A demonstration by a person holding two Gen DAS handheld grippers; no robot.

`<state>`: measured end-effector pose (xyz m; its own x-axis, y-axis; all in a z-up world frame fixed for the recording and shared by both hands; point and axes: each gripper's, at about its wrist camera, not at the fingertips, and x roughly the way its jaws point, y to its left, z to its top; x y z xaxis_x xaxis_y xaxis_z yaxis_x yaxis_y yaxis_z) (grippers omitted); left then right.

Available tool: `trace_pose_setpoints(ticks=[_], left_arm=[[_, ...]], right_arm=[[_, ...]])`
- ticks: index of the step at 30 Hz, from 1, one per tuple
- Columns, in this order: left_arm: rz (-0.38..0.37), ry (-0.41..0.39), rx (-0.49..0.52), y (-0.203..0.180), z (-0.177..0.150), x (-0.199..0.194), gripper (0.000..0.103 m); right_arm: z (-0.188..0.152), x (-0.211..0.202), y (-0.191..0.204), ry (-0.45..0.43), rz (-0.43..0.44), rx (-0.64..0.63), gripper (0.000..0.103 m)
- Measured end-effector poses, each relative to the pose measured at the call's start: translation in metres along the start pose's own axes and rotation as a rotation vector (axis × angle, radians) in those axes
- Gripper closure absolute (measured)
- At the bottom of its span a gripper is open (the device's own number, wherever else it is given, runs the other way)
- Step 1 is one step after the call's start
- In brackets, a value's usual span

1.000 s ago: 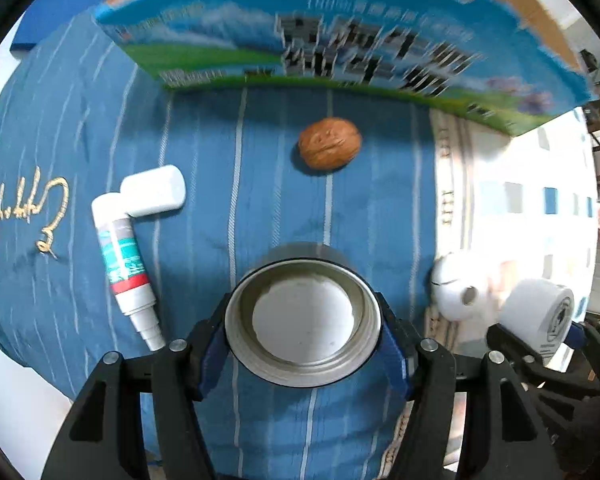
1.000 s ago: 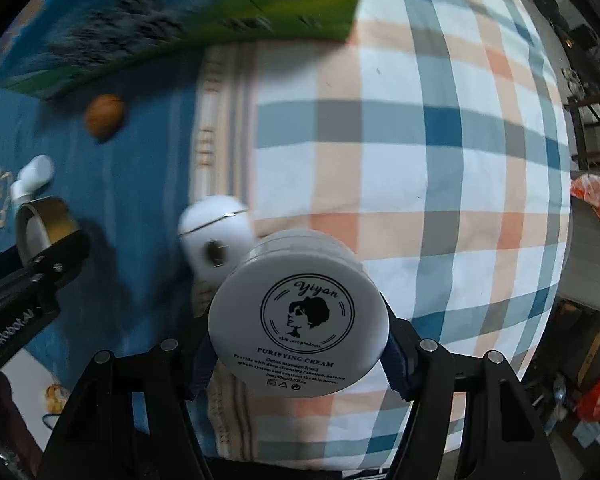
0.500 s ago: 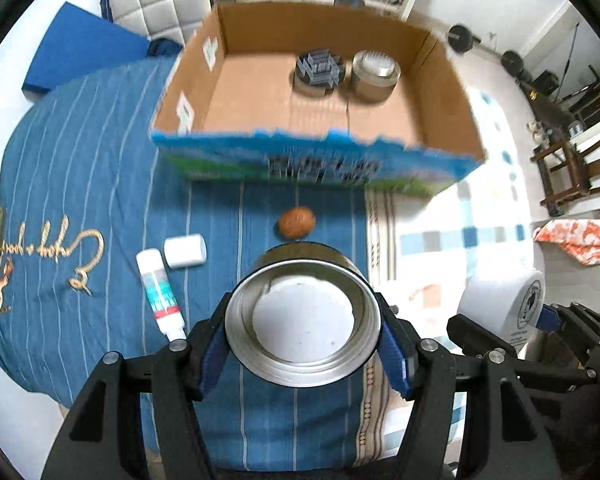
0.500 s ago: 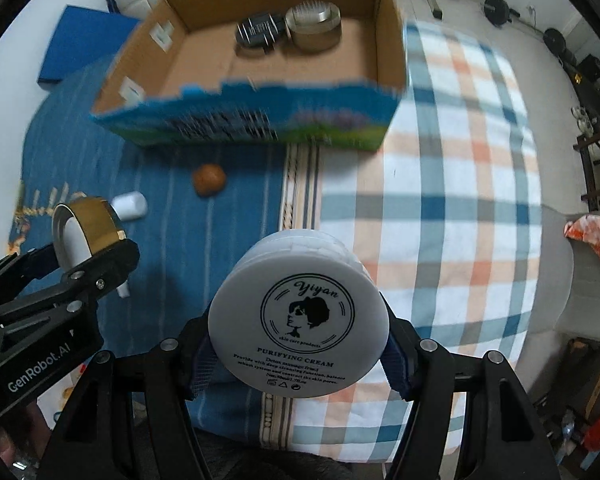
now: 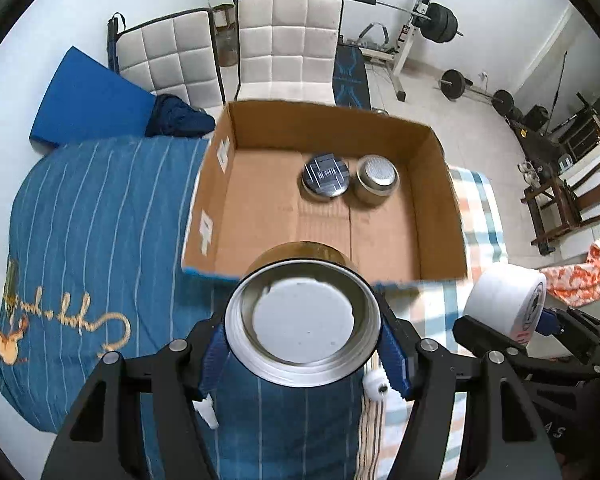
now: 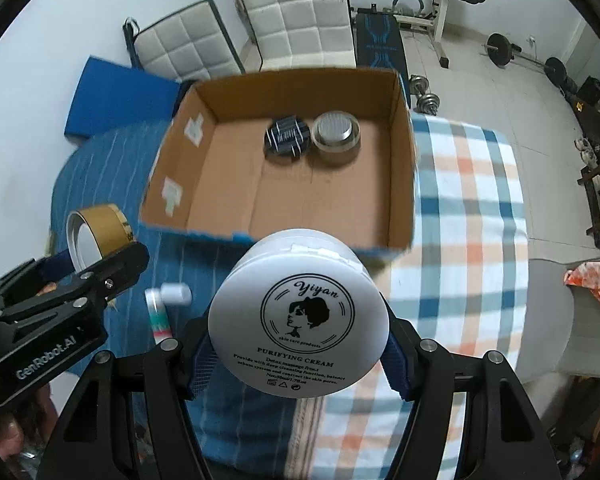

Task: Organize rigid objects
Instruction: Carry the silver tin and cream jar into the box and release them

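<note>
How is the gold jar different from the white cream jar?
The gold jar has shiny golden sides, while the white cream jar is white all over. The cream jar faces its camera with a printed lady's head and words; the gold jar shows a plain white, unprinted disc inside a rim. The gold jar sits in the left claw, the cream jar in the right claw. Both are round, squeezed between blue pads, near the cardboard box.

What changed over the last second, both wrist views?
Both grippers rose with their loads: the cardboard box, seen only as a printed side wall a second ago, now shows its whole open inside from above, and the bedding has dropped away. Unchanged: left gripper clamped on the gold-sided jar, right gripper on the white cream jar; two tins in the box unmoved.
</note>
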<state>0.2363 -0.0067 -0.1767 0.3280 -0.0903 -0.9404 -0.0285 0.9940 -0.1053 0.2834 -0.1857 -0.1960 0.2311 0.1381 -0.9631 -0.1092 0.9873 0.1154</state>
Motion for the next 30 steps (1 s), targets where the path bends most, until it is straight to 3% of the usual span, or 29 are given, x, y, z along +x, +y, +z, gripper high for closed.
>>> trace_pose_setpoints(ticks=[6,15,24,30], left_arm=[[0.004,0.010,-0.010,0.015,0.044,0.026,0.041],[0.003,0.126,-0.026,0.032,0.108,0.112,0.041],[0.001,0.298,-0.045,0.042,0.140,0.205,0.041],[0.039,0.379,-0.015,0.042,0.148,0.252,0.041]], right_arm=[[0.045,0.026,-0.003,-0.003,-0.014,0.030,0.033],[0.096,0.126,-0.019,0.129,-0.046,0.095,0.033],[0.119,0.200,-0.026,0.255,-0.094,0.110,0.033],[0.128,0.234,-0.027,0.335,-0.142,0.093,0.033]])
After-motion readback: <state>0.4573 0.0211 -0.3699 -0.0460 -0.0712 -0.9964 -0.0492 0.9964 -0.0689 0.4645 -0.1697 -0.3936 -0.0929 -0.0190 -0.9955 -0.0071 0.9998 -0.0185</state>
